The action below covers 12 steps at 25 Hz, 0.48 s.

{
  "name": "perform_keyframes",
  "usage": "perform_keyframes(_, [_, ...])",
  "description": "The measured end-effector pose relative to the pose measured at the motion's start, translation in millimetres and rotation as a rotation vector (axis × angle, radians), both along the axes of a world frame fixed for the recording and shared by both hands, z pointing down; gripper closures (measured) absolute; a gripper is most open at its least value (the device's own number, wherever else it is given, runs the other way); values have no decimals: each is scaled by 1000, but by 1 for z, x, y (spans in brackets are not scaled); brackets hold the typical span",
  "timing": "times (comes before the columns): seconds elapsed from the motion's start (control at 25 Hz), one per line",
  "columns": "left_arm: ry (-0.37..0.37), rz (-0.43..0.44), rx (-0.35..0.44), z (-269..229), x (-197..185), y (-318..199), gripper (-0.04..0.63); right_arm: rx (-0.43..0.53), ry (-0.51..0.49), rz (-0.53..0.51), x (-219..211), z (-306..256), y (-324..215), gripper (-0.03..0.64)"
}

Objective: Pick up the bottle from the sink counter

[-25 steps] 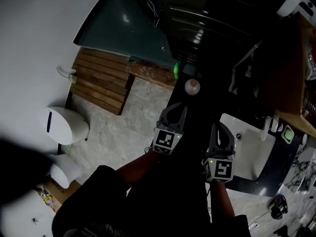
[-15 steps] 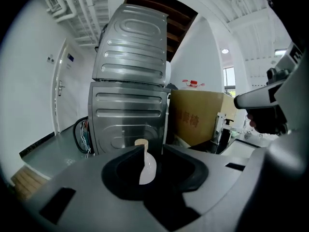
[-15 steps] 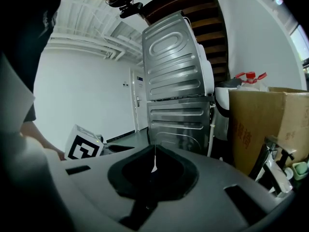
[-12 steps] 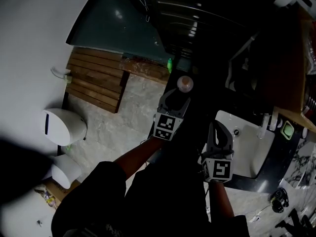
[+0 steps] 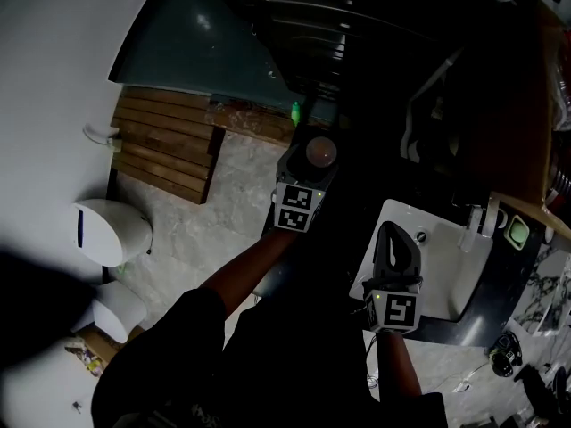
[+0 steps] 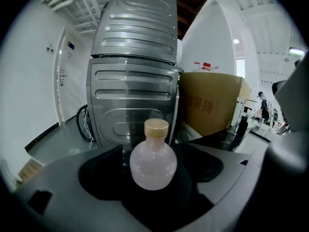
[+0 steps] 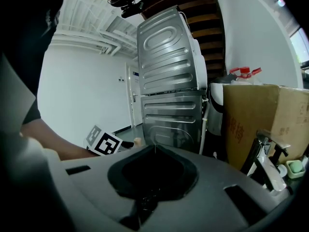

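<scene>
A small round bottle (image 6: 153,161) of pale pink liquid with a tan cap stands upright on the dark sink counter (image 5: 357,194). In the head view the bottle (image 5: 321,152) shows at the tip of my left gripper (image 5: 310,155). The left gripper (image 6: 154,151) has just been opening its jaws, and the bottle now stands between them with dark gaps on both sides. My right gripper (image 5: 393,232) hangs over the counter beside the basin, its jaws together and holding nothing; in the right gripper view the right gripper (image 7: 154,148) closes to a point.
A white sink basin (image 5: 446,266) with a faucet (image 5: 477,226) lies to the right. A ribbed metal appliance (image 6: 133,81) and a cardboard box (image 6: 210,105) stand behind the bottle. A green bottle (image 5: 295,112), wooden slats (image 5: 165,145) and a toilet (image 5: 111,230) are on the floor side.
My left gripper has moved forward and down to the bottle and its jaws have opened around it. The right gripper has shifted a little forward, still shut.
</scene>
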State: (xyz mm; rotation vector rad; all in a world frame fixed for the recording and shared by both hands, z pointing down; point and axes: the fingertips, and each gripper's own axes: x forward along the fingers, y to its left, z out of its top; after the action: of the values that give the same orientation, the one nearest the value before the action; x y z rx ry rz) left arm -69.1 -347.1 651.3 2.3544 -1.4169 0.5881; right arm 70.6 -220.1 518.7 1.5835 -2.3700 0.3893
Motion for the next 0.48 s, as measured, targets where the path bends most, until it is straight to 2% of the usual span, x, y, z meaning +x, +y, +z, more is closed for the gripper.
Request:
perform_keyframes(0.08, [-14,-10,-5,4,-3,-7,218,-4,5,0,3,2,-1,578])
perform_keyframes(0.24, [-24,26,-29,14,4,-12,190,-19,16,4,10,9,-2,578])
perform_keyframes(0.48, [-58,34,-115,38,6,-14,184,-30,21,24,10,15,-2,578])
